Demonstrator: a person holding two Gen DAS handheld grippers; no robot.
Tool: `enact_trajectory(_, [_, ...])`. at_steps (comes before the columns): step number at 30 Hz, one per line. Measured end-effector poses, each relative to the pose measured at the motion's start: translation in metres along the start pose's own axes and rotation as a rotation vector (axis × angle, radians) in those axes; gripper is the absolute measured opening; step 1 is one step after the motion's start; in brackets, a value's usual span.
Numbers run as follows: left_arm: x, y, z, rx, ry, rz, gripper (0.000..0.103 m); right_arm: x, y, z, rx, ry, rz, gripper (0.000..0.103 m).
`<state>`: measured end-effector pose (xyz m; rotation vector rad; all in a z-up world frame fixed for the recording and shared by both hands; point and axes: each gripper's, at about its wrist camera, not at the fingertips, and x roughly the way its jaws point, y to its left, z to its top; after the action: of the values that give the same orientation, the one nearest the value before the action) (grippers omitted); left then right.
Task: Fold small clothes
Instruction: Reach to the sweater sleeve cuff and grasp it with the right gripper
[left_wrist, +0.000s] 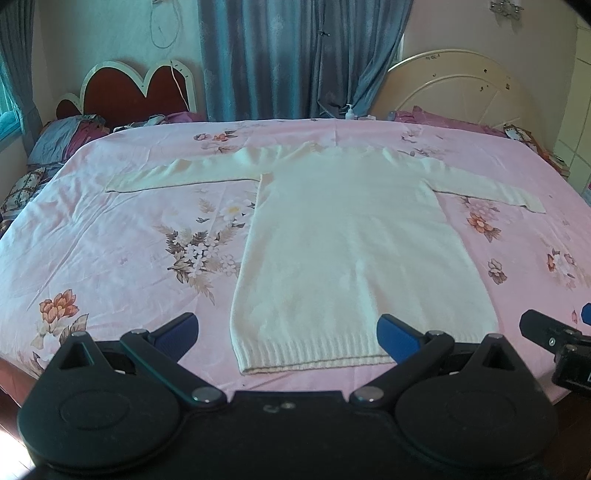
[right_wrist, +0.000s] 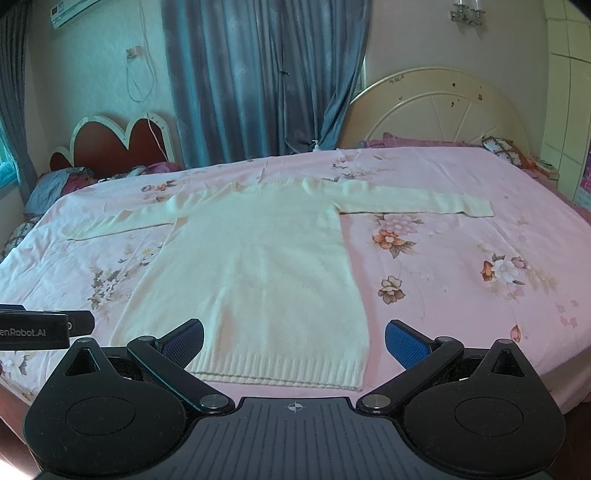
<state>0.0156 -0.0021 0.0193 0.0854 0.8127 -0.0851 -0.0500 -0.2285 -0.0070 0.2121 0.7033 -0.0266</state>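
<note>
Room: we worked over a bed spread with a pink floral cotton sheet (left_wrist: 122, 229), blue-grey curtains (left_wrist: 258, 55) hanging behind it, a red heart-shaped headboard (left_wrist: 136, 92) at the far left corner and a cream arched headboard (left_wrist: 461, 88) at the far right.
Garment: the cream knitted long-sleeved sweater (left_wrist: 351, 229) lay flat and face up on the sheet, its ribbed hem (left_wrist: 306, 356) close to the near edge of the bed, its neck toward the far edge, both sleeves stretched straight out sideways.
Left gripper: our left gripper (left_wrist: 288, 332) hung above the hem with its blue-padded fingers (left_wrist: 397, 338) spread wide, clamped on nothing.
Right gripper: our right gripper (right_wrist: 293, 341) hung beside it over the same hem, fingers likewise wide apart and empty.
Progress: we judged the spreading done and every fold yet to be made; no sleeve was turned in and the body was not doubled.
Texture: the knit looked soft, thick and fuzzy, with ribbing at the hem and cuffs; the sheet looked thin and lightly creased.
Handling: we expected the sweater to drape and sag if lifted by one corner.
</note>
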Motion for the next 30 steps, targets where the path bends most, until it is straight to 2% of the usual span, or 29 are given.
enact_trajectory(16, [0.056,0.011,0.044,0.012,0.025,0.018,0.103,0.064,-0.008,0.034,0.02,0.019,-0.043,0.103])
enact_trajectory(30, [0.139,0.023,0.1,0.049,0.047,-0.015,0.102,0.15,-0.017,0.08,0.076,0.049,-0.134,0.103])
